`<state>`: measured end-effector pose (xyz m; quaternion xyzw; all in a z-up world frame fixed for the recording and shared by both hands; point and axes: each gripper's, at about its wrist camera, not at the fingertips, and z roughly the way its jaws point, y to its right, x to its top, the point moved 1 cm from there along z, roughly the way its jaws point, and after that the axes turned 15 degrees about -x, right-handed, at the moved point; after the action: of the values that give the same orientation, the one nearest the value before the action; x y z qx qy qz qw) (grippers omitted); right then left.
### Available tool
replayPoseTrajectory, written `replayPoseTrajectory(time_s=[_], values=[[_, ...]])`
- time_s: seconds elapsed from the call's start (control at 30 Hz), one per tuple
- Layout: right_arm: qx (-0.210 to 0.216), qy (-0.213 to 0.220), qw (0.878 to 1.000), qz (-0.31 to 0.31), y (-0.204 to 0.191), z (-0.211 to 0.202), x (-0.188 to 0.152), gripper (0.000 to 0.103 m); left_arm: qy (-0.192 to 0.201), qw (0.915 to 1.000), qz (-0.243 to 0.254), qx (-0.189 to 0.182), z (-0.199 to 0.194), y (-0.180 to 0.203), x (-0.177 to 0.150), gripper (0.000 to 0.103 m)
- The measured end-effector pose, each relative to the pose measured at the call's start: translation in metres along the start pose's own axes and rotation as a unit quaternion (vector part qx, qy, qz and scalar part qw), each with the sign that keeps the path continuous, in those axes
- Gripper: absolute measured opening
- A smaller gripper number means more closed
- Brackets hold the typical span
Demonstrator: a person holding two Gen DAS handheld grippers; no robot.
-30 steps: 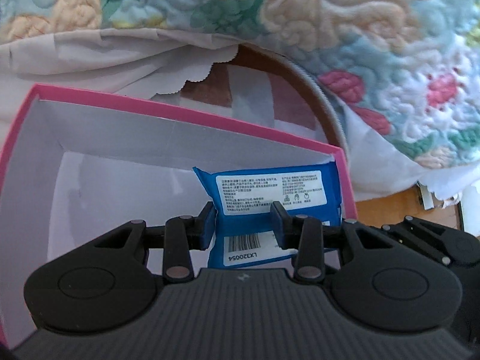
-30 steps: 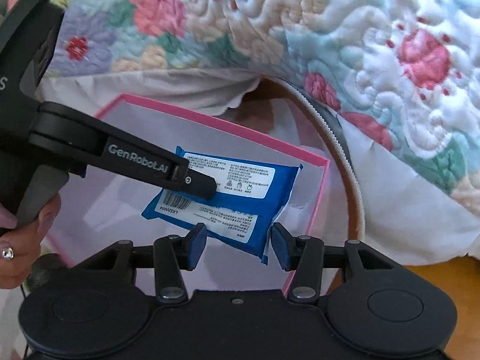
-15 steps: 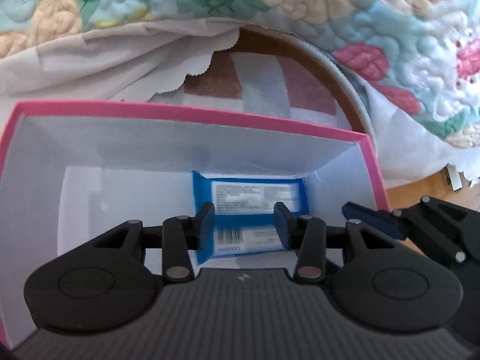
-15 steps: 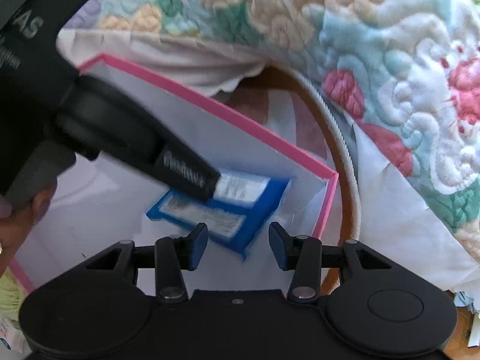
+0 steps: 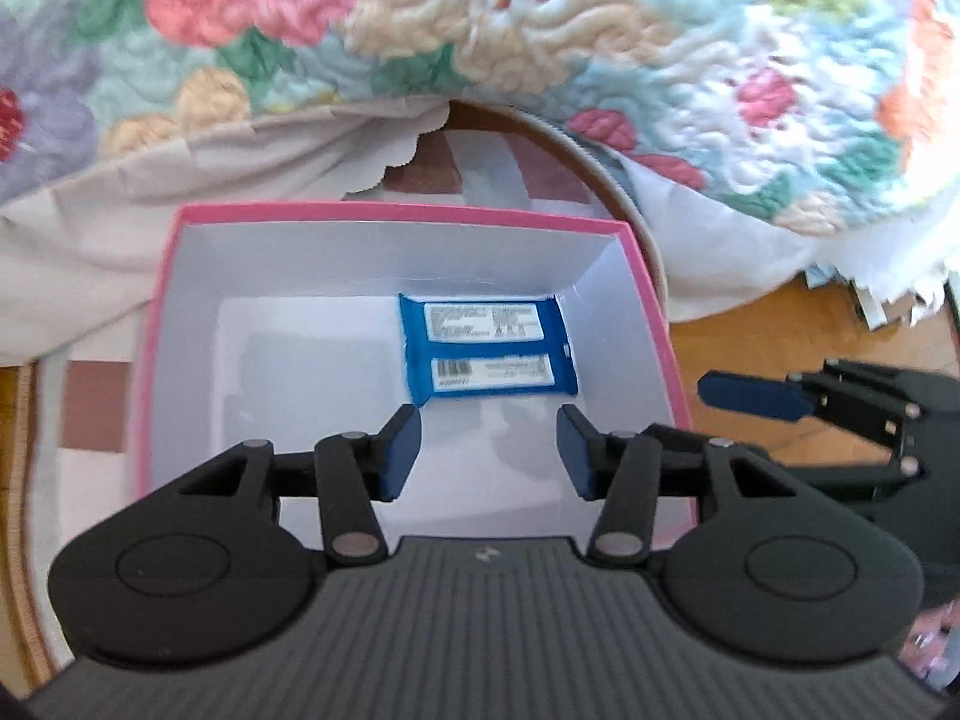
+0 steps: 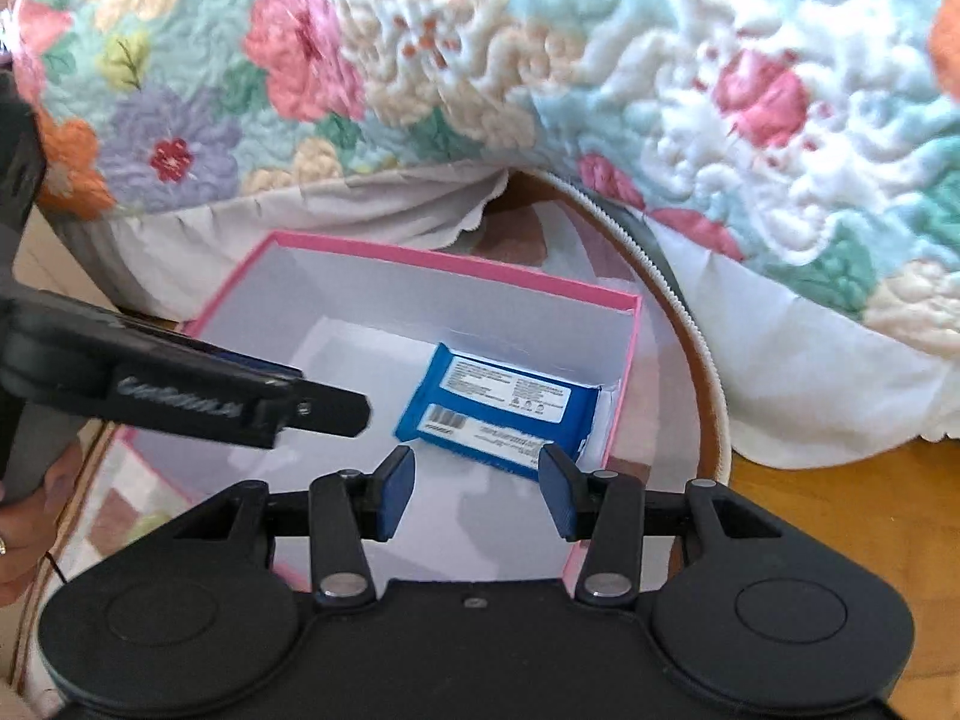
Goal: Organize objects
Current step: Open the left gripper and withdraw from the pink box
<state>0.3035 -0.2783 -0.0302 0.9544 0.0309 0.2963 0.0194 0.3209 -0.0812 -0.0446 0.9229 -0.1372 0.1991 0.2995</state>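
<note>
left wrist view: the left gripper (image 5: 487, 445) hangs above the pink box (image 5: 420, 213), its jaws apart and opening, nothing between the pads. the blue packet (image 5: 487, 351) lies flat on the white box floor, label up, tucked in the far right corner, its right end close to the side wall. off to the right, outside the box and over the wood floor (image 5: 768, 336), i can see one finger of the right gripper (image 5: 756, 397). a floral quilt (image 5: 480, 30) bulges behind the box.

right wrist view: the right gripper (image 6: 477, 493) sits over the near edge of the box (image 6: 456, 264), jaws apart, empty; the packet (image 6: 501, 414) shows beyond the pads, not between them. the left gripper (image 6: 324, 411) crosses in from the left, a hand (image 6: 24, 534) on its handle.

to me the packet looks placed, so the drop-off seems done. what could still go wrong: the two grippers are near each other above the box, and one pulling away carelessly might knock the other or catch the pink rim and shove the light box across the mat (image 6: 684, 324). the quilt hangs close behind and could snag a finger. more things may be waiting, but i can't see any clearly here.
</note>
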Motion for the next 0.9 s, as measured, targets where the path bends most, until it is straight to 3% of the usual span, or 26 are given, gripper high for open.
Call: replayPoseTrajectory(time_s=[0.13, 0.3, 0.5, 0.73, 0.9], values=[[0.019, -0.012, 1.000, -0.002, -0.003, -0.033, 0.001, 0.059, -0.019, 0.9993, 0.027, 0.017, -0.038, 0.020, -0.009, 0.053], [0.070, -0.006, 0.998, 0.005, -0.002, -0.074, -0.014, 0.063, 0.000, 0.9965, 0.060, 0.058, -0.093, 0.035, -0.040, 0.062], [0.107, 0.008, 0.994, 0.006, -0.006, -0.119, -0.044, 0.065, 0.002, 0.9970, 0.062, 0.046, -0.148, 0.048, -0.086, 0.067], [0.139, 0.025, 0.990, -0.005, -0.024, -0.160, -0.078, 0.072, -0.027, 0.9936, 0.103, 0.038, -0.172, 0.074, -0.136, 0.069], [0.165, 0.006, 0.986, 0.003, -0.036, -0.165, -0.106, 0.076, -0.052, 0.9927, 0.100, 0.042, -0.167, 0.080, -0.164, 0.069]])
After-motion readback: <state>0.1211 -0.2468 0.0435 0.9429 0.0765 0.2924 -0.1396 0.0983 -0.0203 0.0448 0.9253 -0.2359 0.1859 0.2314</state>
